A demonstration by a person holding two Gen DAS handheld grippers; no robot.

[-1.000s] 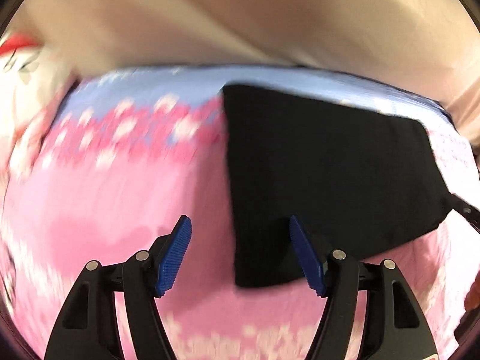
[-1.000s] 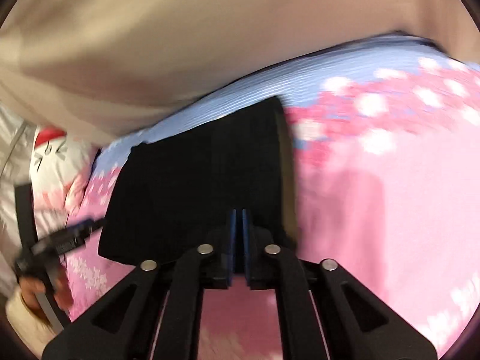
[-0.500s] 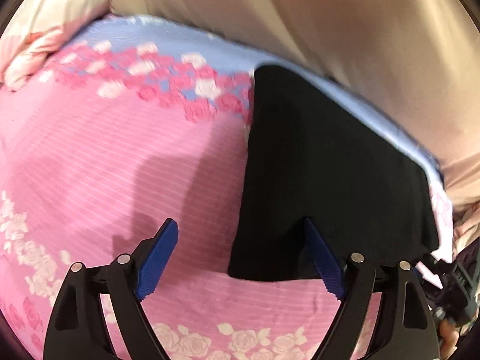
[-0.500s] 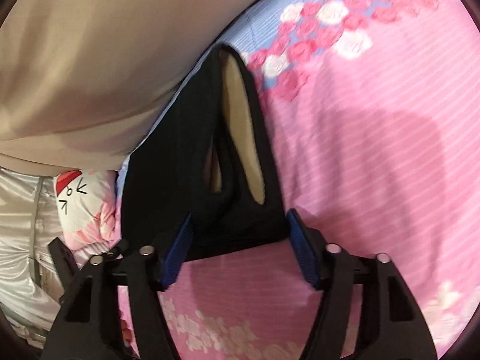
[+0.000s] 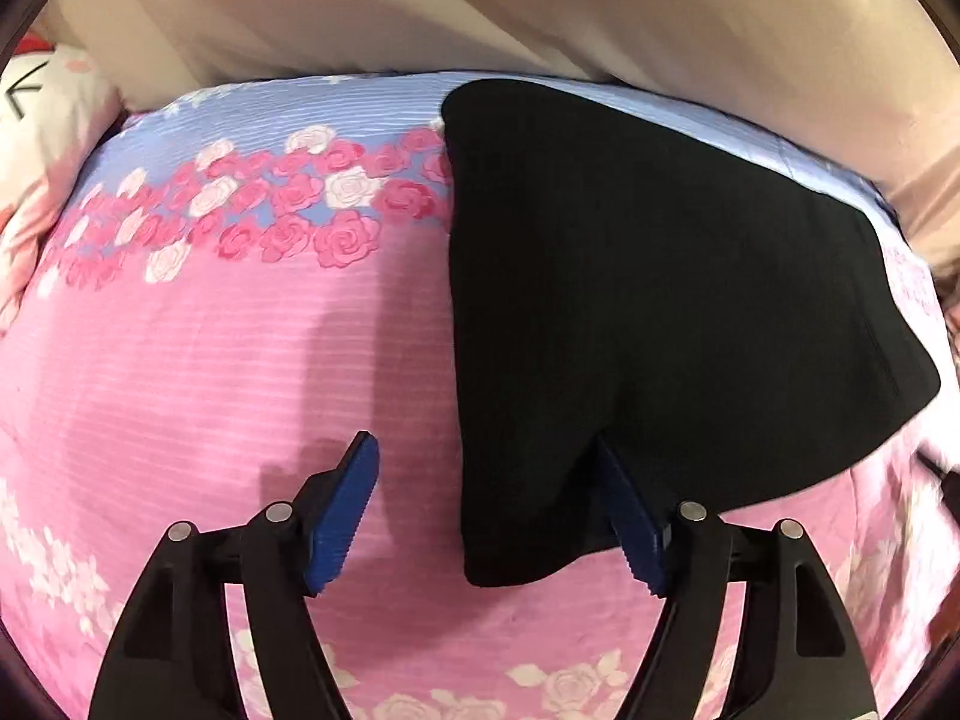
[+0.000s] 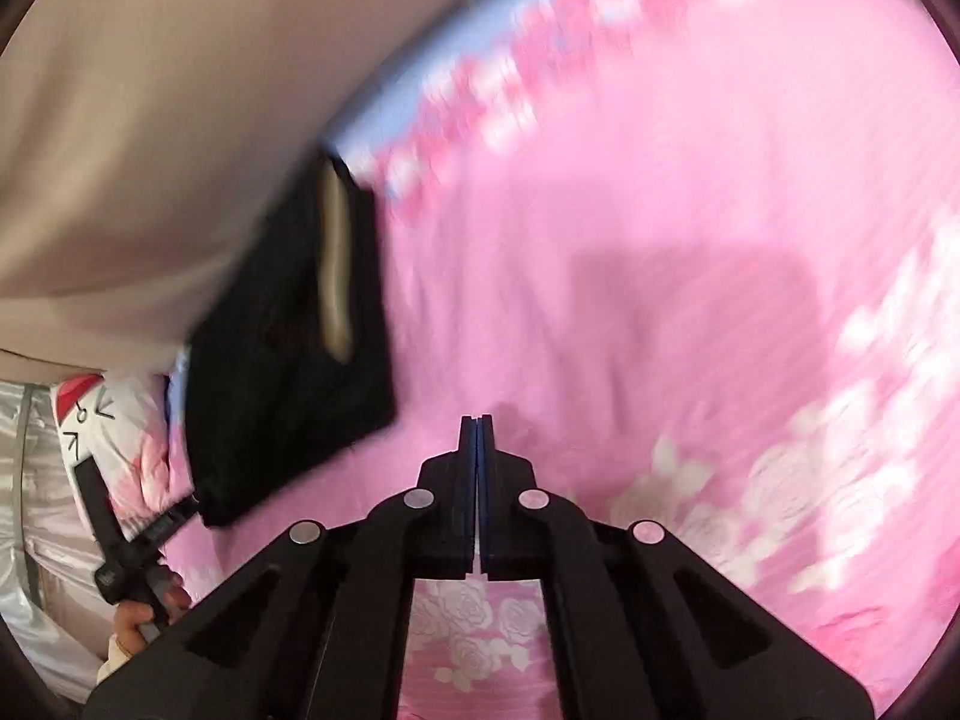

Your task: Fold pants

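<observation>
The black pants (image 5: 660,300) lie folded into a compact rectangle on the pink floral bedsheet (image 5: 240,360). My left gripper (image 5: 489,516) is open; its right finger is tucked under the near corner of the pants and its left finger rests over bare sheet. In the right wrist view the folded pants (image 6: 282,372) lie at the left, with a beige lining showing at the waistband. My right gripper (image 6: 478,450) is shut and empty over the sheet, to the right of the pants.
A beige curtain or wall (image 5: 540,12) runs along the far edge of the bed. A white cartoon-face pillow (image 6: 96,420) lies at the left. The left gripper and the hand holding it (image 6: 132,576) show beyond the pants in the right wrist view.
My right gripper let go of the pants, drew back to the right and shut empty. My left gripper stayed open at the near corner of the pants.
</observation>
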